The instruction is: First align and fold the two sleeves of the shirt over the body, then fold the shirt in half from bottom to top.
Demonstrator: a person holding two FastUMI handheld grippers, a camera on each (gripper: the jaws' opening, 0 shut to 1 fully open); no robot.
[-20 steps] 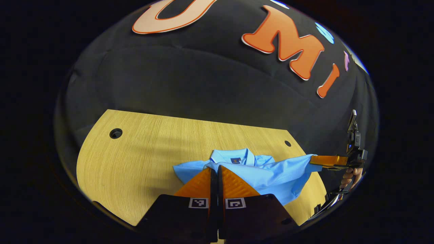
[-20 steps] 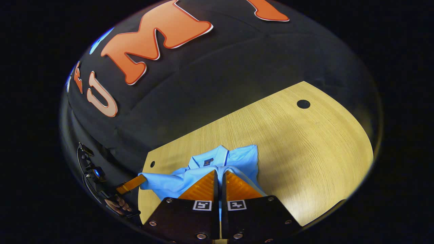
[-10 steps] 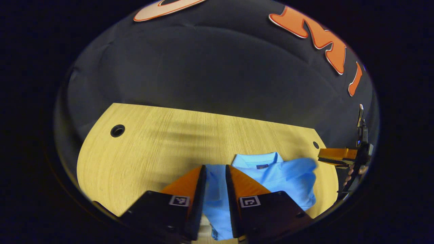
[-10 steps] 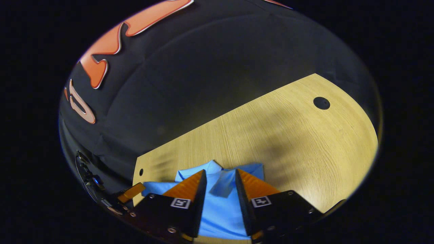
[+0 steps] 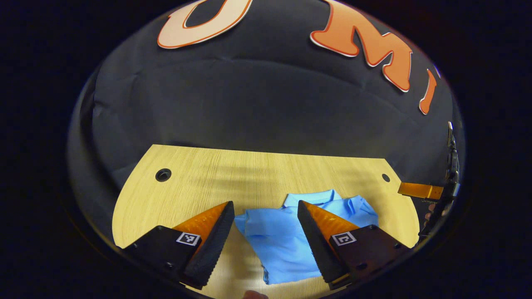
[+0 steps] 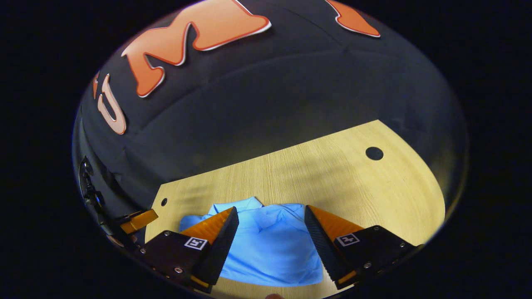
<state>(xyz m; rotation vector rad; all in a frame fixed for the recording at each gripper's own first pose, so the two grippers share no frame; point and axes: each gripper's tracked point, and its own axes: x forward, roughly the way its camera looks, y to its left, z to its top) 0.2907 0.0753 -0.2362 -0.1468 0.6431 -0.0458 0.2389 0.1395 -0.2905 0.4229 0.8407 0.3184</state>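
**Both tongs are hanging wide over the folded shirt**

You are holding the left tongs (image 5: 266,226) with the fingers spread well apart and gripping nothing; the blue shirt (image 5: 291,236) is lying on the tabletop (image 5: 249,174) between and beyond them, in the lower centre of the left gripper view. The right tongs (image 6: 270,232) are likewise standing wide apart and empty, with the same shirt showing between their fingers at the bottom centre of the right gripper view. The collar is pointing toward the far edge of the tabletop, and the cloth is looking bunched and narrowed — my reading is that the sleeves are already lying over the body, though the exact lay of each sleeve is too soft to tell.

If so, you are heading into the bottom-to-top fold. To do it well, you should be taking the hem at its two corners, one pair of tongs on each, pinching all layers together so the sleeves are not sliding out, then carrying both corners level toward the collar.

Both tongs are hovering above the cloth, tilted down and forward, not touching it. At the far right of the left gripper view, a finger of the right tongs is reaching in — so your hands are sitting side by side, a little apart.
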